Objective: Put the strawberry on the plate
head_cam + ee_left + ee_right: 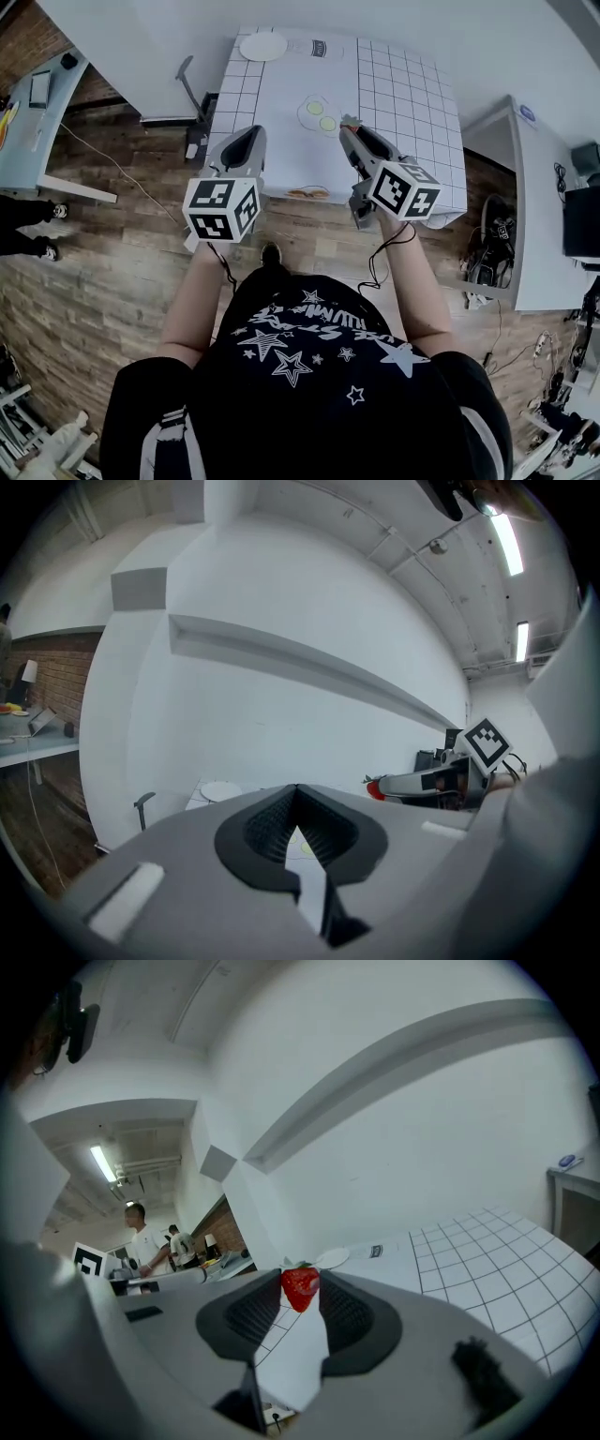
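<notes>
A red strawberry (300,1288) is pinched between the tips of my right gripper (300,1296), which is shut on it. In the head view this gripper (350,127) hangs above the middle of the white table (281,141), with the strawberry (351,121) at its tip. The round white plate (263,46) lies at the table's far left corner, well ahead of both grippers, and it shows small in the right gripper view as the plate (333,1258). My left gripper (249,135) hovers over the table's left edge, its jaws (296,789) shut on nothing.
A pale mat with two green circles (319,114) lies mid-table, just left of the strawberry. Something small and orange (309,193) sits at the near edge. A black chair (192,89) stands left of the table. The table's right part is gridded (403,94). People stand in the background (145,1237).
</notes>
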